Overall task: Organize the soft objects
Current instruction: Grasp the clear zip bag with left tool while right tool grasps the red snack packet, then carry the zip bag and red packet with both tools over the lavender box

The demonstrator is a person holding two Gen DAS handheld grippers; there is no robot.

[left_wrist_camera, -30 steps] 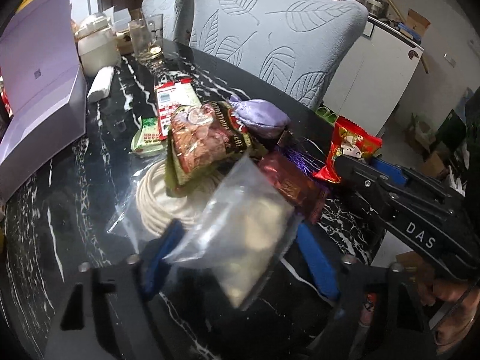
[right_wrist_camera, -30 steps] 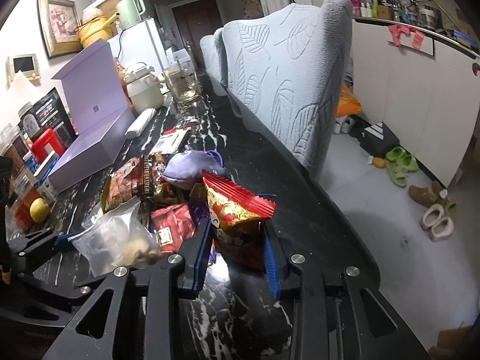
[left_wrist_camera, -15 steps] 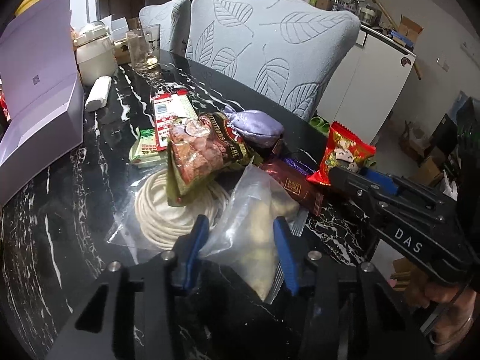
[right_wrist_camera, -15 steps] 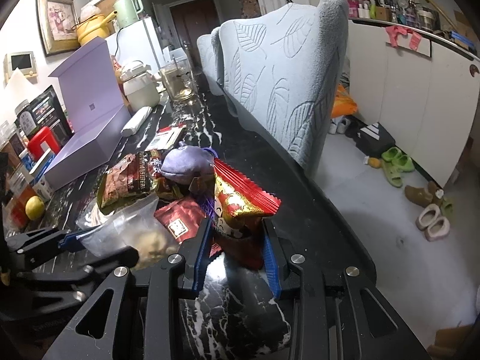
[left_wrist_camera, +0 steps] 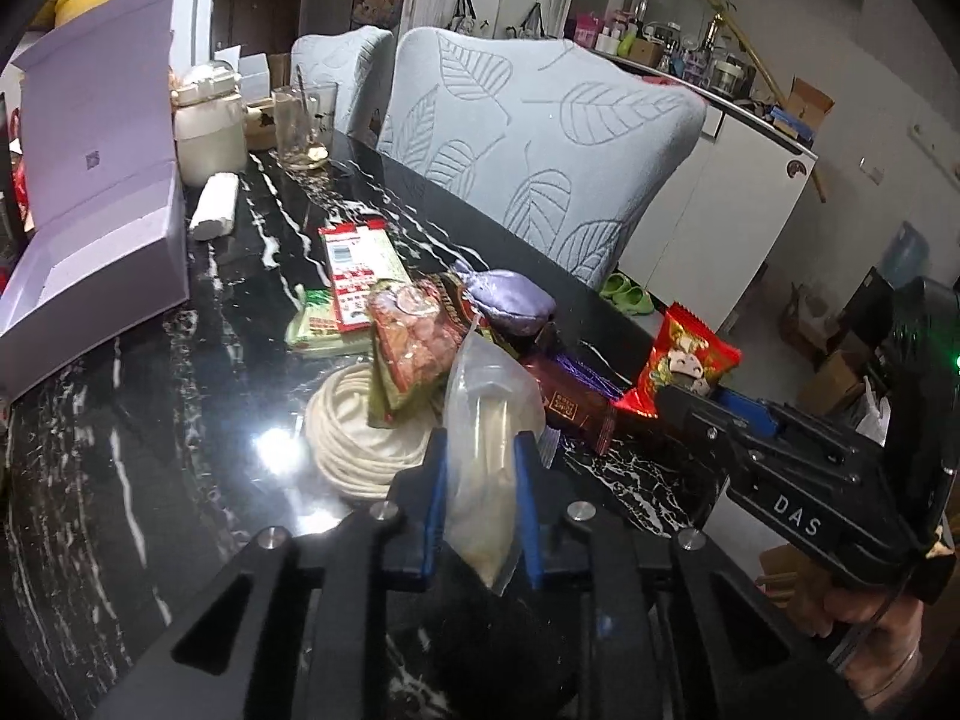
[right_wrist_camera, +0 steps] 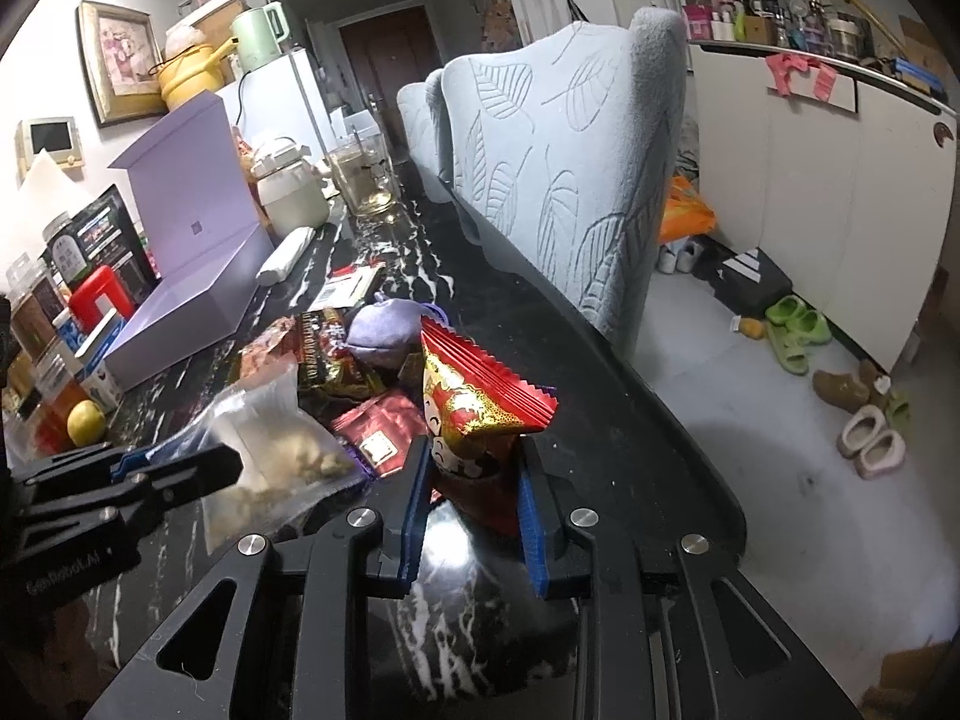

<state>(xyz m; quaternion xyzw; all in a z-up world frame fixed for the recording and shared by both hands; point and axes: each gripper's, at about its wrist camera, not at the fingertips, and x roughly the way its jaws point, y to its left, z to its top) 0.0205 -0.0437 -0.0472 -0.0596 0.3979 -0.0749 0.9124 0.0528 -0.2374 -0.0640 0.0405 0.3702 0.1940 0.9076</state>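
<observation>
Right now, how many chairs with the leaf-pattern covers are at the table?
2. The nearer leaf-pattern chair stands against the far edge of the black marble table, behind the snack pile; the second chair is beyond it, by the glass. Others may be out of view.

I'm seeing the clear bag of pale lumps standing pinched upright. The red packet is standing crimped-end up. Behind them, a purple pouch, brown wrapper and snack bag are lying heaped together on the counter.
</observation>
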